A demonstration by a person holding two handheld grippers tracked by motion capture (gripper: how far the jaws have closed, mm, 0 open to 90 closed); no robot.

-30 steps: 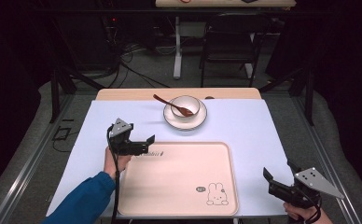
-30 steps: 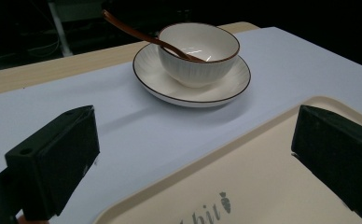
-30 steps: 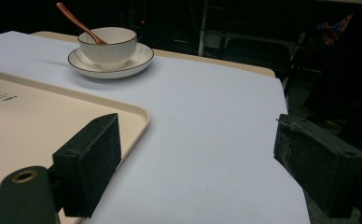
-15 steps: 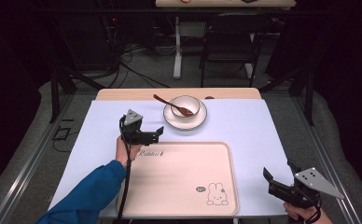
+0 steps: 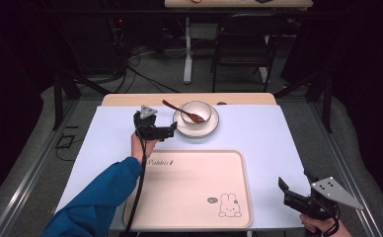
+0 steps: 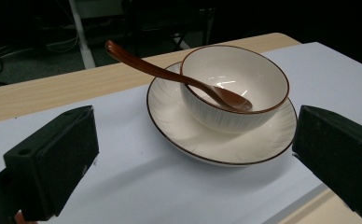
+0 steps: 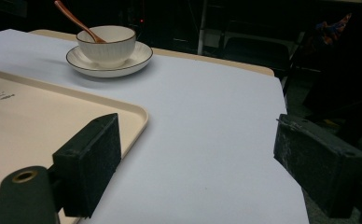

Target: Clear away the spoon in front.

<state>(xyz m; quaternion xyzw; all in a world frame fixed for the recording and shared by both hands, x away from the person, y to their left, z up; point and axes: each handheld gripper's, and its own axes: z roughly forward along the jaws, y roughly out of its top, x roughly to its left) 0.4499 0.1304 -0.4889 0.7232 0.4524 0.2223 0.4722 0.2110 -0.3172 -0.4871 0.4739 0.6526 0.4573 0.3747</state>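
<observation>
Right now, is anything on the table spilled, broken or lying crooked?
Nothing stands out. The bowl sits upright on its saucer, the brown spoon leans inside it, and the beige tray lies square on the table. No spill is visible.

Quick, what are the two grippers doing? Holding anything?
Left gripper: open, empty, beside the saucer.
Right gripper: open, empty.

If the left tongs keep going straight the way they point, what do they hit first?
Probably the near rim of the white brown-edged saucer under the white ribbed bowl. The left tongs are open with both ahead between the jaws; height above the saucer is unclear.
</observation>
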